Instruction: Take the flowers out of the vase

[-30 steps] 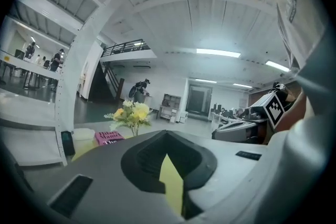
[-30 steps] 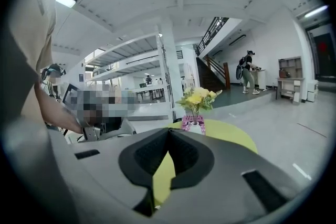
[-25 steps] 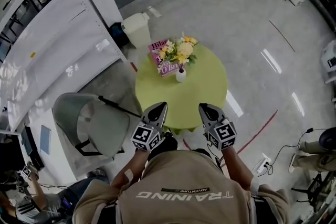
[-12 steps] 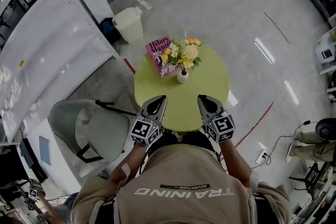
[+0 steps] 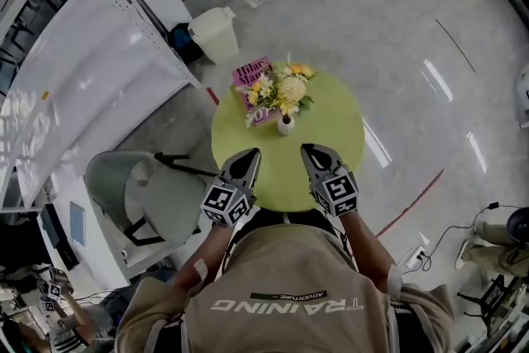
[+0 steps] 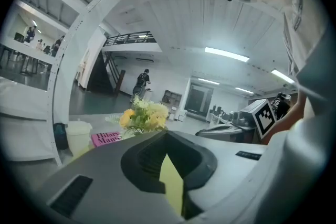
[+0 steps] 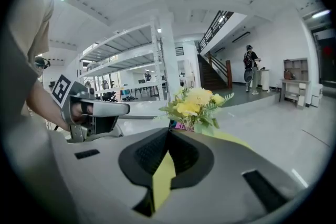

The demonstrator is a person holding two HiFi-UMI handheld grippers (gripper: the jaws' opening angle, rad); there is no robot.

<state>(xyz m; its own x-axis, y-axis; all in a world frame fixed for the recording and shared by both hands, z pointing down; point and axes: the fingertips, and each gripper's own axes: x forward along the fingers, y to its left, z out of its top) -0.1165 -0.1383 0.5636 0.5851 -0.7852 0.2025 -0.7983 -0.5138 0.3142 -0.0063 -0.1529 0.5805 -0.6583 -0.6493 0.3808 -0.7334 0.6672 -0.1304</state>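
On the round green surface (image 5: 331,136) in the head view, a small white vase (image 5: 285,125) stands upright at the middle, a bit toward the far side. The yellow and white flowers (image 5: 281,88) sit in it. A pink book (image 5: 248,75) lies flat at the far-left edge, partly covered by the blooms. The left gripper (image 5: 248,155) and right gripper (image 5: 307,150) sit side by side over the near edge, apart from each other. Both point at the vase and stop short of it. A grey chair (image 5: 136,194) is on the floor to the left, and a white bin (image 5: 216,32) stands beyond the surface at far left.

Left gripper view: the jaws are together with nothing between them, only a sliver of green surface showing under the tips. The flowers (image 6: 142,115) are ahead, just left of the jaw line. The book and bin are further left, and the right gripper's marker cube is off to the right.

Right gripper view: the jaws are closed and empty. The flowers (image 7: 197,105) rise just right of the tips, and the vase is hidden behind the jaws. The left gripper is at the left, with a hand on its grip.
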